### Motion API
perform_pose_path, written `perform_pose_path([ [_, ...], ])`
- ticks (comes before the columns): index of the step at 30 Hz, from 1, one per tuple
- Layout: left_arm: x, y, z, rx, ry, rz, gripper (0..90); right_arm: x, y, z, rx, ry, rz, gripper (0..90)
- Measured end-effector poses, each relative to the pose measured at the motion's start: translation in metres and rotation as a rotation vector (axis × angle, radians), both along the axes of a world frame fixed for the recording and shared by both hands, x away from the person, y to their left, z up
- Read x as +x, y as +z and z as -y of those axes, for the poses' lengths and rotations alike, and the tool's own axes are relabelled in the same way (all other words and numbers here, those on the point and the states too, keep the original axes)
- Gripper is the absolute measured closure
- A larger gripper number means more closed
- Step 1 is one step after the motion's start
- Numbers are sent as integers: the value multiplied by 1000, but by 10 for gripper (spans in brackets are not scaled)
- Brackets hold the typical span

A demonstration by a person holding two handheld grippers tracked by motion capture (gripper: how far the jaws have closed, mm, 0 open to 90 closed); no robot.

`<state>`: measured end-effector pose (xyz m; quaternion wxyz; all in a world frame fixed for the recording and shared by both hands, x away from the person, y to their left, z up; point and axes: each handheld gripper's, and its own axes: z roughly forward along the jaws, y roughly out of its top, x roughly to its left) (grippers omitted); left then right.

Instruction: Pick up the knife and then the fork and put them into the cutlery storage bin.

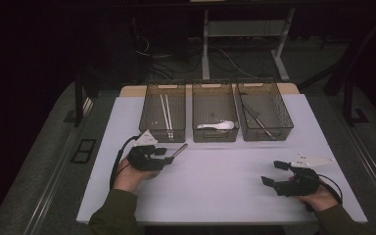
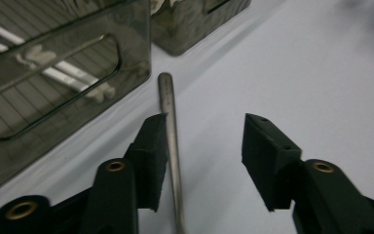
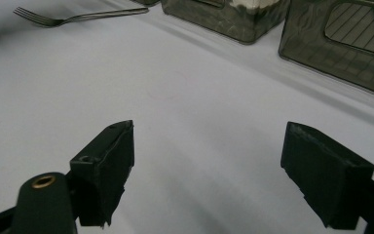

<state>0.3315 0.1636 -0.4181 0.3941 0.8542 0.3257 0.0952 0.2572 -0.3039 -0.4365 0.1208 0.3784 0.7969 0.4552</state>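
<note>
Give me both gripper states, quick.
Left gripper: open, fork handle between the jaws against one pad, not clamped.
Right gripper: open, empty.

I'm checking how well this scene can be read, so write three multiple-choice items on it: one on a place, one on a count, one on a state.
1. Where does the fork lie?
A. on the table in front of the left bin
B. inside the right bin
C. at the table's near right corner

2. How many bins stand in the row at the far side of the table?
A. two
B. three
C. four

3. How does the left gripper stand to the fork?
A. shut far from it
B. jaws apart, the handle between them beside one jaw
C. holding it high over a bin

Answers:
1 A: the handle lies on the white tabletop just before the left bin.
2 B: left, middle bin and right bin.
3 B: a gap shows between the handle and the other jaw.
</note>
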Motion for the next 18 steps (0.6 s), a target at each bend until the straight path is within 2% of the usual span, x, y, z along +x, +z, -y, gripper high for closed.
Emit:
perform_pose_path([
  [2,1,-4,0,9,11,-11,595,0,0,0,0,0,0,199],
  [5,1,-9,0,52,10,-31,641,0,0,0,-2,2,3,199],
  [8,2,-12,-1,66,9,-45,679,0,0,0,-8,5,6,199],
  [13,1,-17,-5,72,26,-67,723,0,0,-1,-10,4,6,199],
  [18,1,-21,-7,80,8,-77,765,0,0,-1,-11,8,7,199],
])
